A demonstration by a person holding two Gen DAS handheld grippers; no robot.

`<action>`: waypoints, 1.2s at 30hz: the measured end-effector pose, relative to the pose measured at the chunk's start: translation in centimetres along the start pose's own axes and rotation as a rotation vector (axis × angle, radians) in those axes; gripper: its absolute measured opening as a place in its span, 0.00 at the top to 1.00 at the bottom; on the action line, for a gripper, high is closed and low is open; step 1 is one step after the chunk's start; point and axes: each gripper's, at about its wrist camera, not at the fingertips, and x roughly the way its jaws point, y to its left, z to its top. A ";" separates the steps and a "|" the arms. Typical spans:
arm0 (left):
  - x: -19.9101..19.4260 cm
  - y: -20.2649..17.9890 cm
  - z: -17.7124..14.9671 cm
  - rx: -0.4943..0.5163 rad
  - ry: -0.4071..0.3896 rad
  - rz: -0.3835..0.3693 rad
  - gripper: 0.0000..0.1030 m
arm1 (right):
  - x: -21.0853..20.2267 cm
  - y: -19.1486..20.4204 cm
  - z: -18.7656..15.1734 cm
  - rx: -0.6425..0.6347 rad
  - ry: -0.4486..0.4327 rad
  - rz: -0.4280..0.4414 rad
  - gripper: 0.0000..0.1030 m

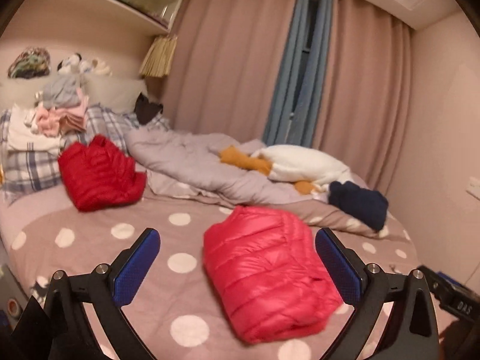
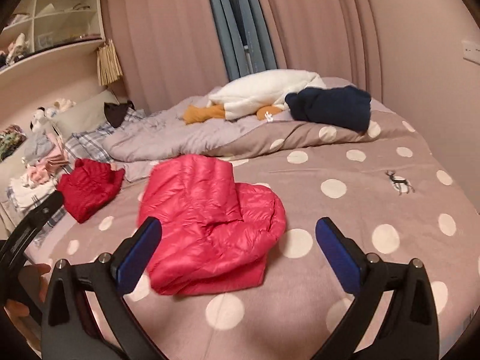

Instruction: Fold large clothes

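Both tongs hover over the bed with nothing in them. On the left tongs (image 1: 237, 240) the blue pads are spread wide; on the right tongs (image 2: 238, 234) they are spread just as wide.

Between them lies the pink puffer jacket (image 2: 207, 228), already gathered into a thick bundle on the bedspread (image 2: 345, 210). From the left view it sits at about one o'clock, close in; from the right view at about eleven o'clock, its near edge just beside my left pad. I judge it light, soft and springy, with a slick shell that may slide out of a weak pinch and puff back open. A hem or a doubled edge looks like the best hold, not the fat middle.

A darker red jacket (image 1: 100, 174), also bundled, lies well apart at ten o'clock. A navy garment (image 2: 330, 106) sits at one o'clock in the right view, touching a white stuffed goose (image 2: 267, 90) on a rumpled grey duvet (image 1: 192, 162).

The bedspread is dusty mauve with large white dots, soft and yielding. Pink curtains (image 1: 234, 60) close off the far wall, shelves (image 1: 99, 3) run high at eleven o'clock, and a heap of laundry (image 1: 57, 111) rests on plaid pillows (image 1: 27, 168).
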 end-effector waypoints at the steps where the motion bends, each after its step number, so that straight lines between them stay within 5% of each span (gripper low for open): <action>1: -1.0 -0.2 0.0 0.019 -0.007 0.018 0.01 | -1.1 0.1 -0.2 -0.009 -0.017 -0.010 0.00; 6: -0.7 -2.8 -1.1 0.159 -0.061 0.134 0.01 | -4.5 1.0 -0.7 -0.032 -0.068 -0.016 0.00; 15: -1.6 -3.1 -1.2 0.175 -0.052 0.092 0.01 | -6.4 3.2 -1.5 -0.134 -0.106 -0.039 0.00; 36: -0.7 -3.1 -1.2 0.136 -0.001 0.109 0.01 | -6.6 1.8 -1.2 -0.055 -0.093 -0.078 0.00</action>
